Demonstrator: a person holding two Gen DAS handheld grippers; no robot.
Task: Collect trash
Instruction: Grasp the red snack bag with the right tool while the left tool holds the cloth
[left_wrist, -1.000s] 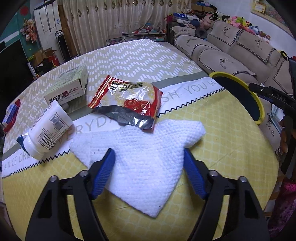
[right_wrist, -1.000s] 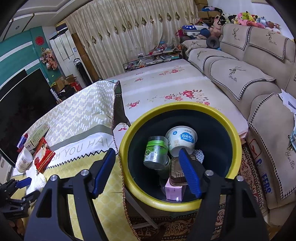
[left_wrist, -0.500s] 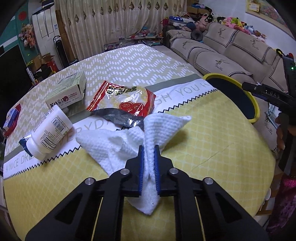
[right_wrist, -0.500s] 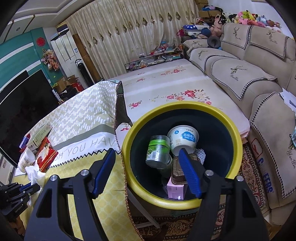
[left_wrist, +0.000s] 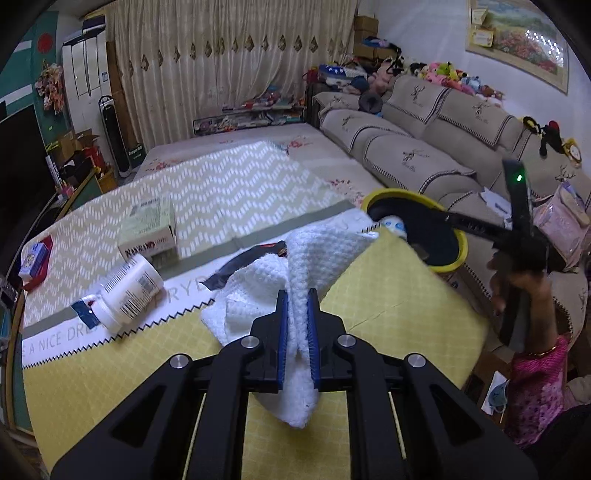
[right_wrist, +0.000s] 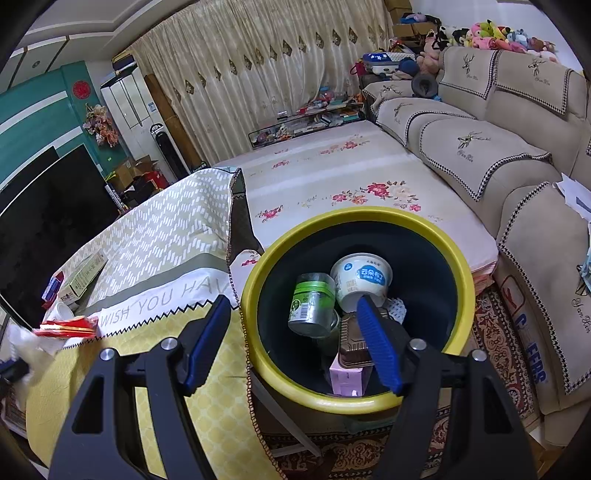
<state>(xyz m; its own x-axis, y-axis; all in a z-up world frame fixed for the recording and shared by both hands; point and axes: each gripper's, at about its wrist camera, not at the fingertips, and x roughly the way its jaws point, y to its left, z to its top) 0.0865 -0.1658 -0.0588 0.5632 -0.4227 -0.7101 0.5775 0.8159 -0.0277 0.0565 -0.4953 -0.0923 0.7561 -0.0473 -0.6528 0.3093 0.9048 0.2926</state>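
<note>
Black angular frames with silver screws and ribbed blue pads are being shown on the left gripper and right gripper; a pink patterned sleeve is being worn.

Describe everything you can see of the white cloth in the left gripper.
The white cloth is a soft, waffle-textured rag, crumpled and folded. The left gripper has its jaws shut on a bunched fold, one corner dangling below. The rest trails forward over the yellow tablecloth and covers part of a dark wrapper. In the right wrist view it is blurred.
</note>
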